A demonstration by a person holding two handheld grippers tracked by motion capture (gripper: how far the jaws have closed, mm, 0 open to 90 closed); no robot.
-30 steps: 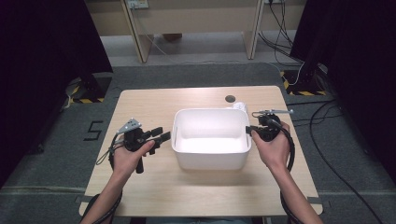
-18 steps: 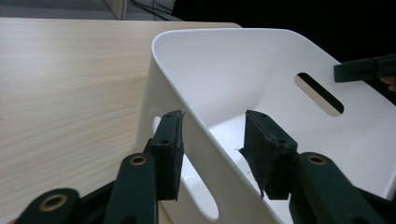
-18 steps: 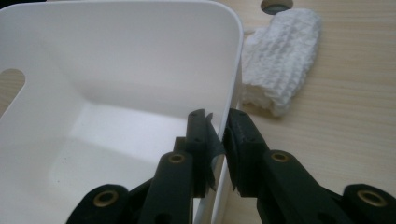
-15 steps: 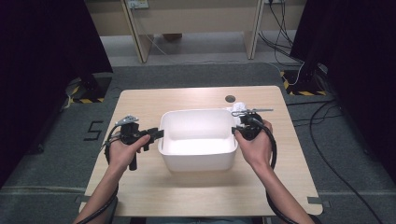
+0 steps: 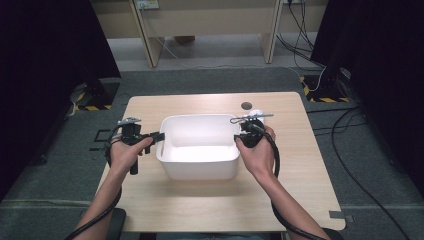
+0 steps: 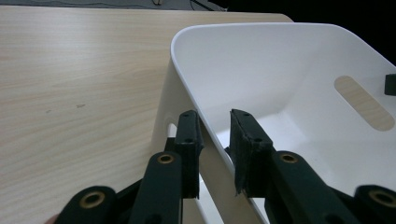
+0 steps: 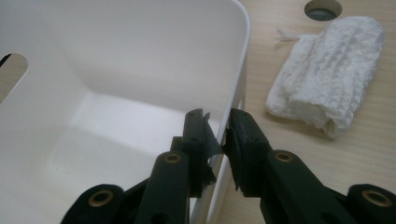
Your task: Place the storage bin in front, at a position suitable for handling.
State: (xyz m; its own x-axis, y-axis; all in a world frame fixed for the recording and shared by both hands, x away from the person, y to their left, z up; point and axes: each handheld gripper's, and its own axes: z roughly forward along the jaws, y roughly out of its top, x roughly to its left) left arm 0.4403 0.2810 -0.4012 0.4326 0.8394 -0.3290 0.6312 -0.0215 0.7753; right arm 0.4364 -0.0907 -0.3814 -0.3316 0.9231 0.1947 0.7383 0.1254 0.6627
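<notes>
Gripping white bin rims, both jaws

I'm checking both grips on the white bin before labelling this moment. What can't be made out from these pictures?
- Left gripper: its jaws straddle the white bin wall, but the bottom edge cuts off the contact.
- Right gripper: pads hug the bin rim; pressure is unclear.
- Folded white cloth: in the high view the right gripper largely hides it.
- Bin's underside: hidden against the table.
</notes>
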